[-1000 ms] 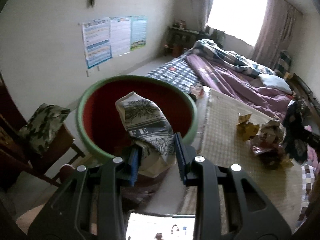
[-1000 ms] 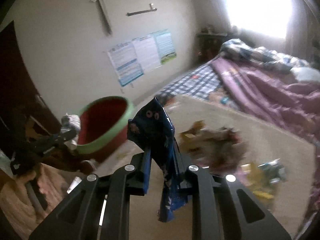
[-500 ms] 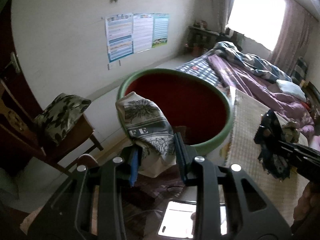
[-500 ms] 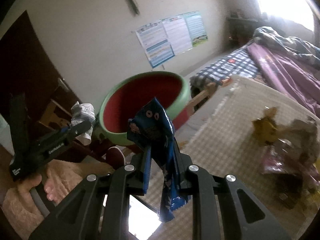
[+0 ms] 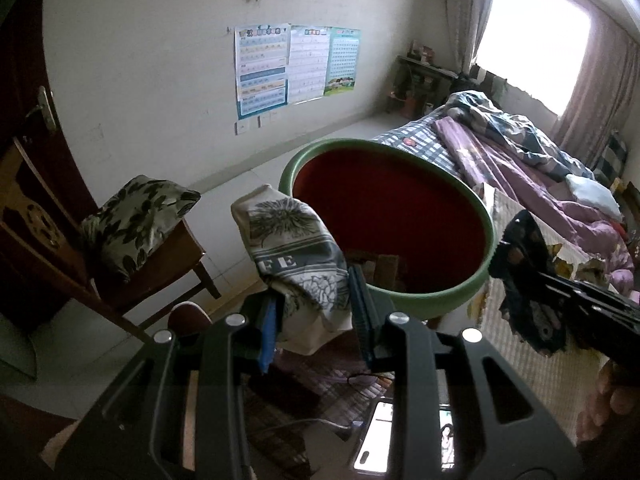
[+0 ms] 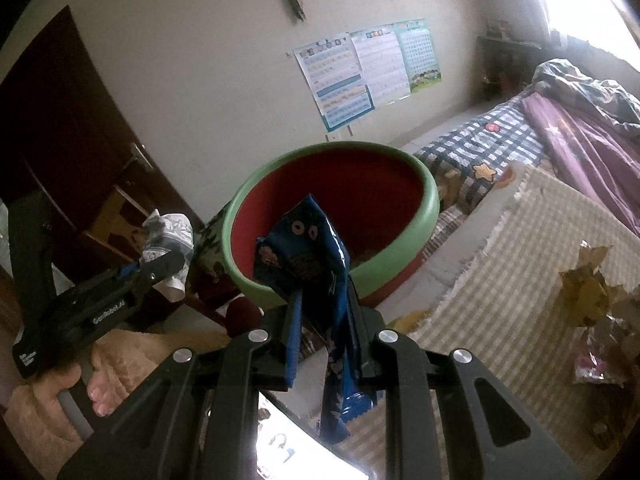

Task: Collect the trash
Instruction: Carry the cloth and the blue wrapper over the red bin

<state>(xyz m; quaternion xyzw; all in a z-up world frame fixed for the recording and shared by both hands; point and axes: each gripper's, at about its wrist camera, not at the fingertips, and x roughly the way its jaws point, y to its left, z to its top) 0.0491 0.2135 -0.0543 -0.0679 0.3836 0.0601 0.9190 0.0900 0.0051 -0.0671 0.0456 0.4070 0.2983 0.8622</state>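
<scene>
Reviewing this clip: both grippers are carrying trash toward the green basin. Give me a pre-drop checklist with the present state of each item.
1. Left gripper clamped on the grey-white wrapper: ok.
2. Right gripper clamped on the blue wrapper: ok.
3. Green basin mouth open and unobstructed: ok.
4. Either wrapper directly above the basin opening: cannot tell; both appear near its rim.
5. Grippers clear of each other: ok, apart in both views.
6. All trash collected: not ok; wrappers remain on the mat.

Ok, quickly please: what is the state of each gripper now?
Left gripper: closed on the crumpled grey-and-white wrapper.
Right gripper: closed on the blue snack wrapper.
</scene>
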